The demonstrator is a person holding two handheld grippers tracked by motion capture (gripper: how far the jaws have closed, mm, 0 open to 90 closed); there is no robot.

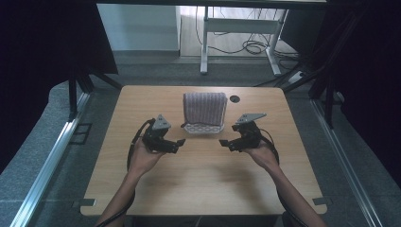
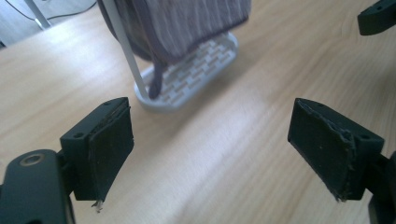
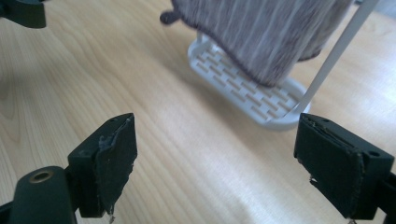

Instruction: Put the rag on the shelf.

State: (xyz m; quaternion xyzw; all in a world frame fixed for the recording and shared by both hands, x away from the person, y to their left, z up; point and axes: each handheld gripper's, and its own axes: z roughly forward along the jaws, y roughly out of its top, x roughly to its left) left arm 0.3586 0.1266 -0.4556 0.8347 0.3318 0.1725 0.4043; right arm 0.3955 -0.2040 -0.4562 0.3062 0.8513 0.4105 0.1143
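Both claws hover low over the pale wooden table [image 1: 198,179], left gripper [image 1: 176,144] and right gripper [image 1: 226,143] spread wide, pinching nothing. They're angled inward, I'd say lining up on the striped purple towel [image 1: 204,108] draped over its white slotted-base rack [image 1: 202,127] just beyond, at mid-table.

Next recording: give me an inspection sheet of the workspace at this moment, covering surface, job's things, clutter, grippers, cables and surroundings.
Surface: light wooden table, with a dark round grommet hole near the far edge.
Job's things: striped purple-grey towel draped over a white rack whose slotted base sits on the table.
Clutter: nothing seen.
Grippers: left gripper open, holding nothing; right gripper open, holding nothing; both near the rack, apart from it.
Cables: one trails from each gripper along the forearm; more cables lie on the floor beyond the table.
Surroundings: black curtains on both sides, white desk frame behind.
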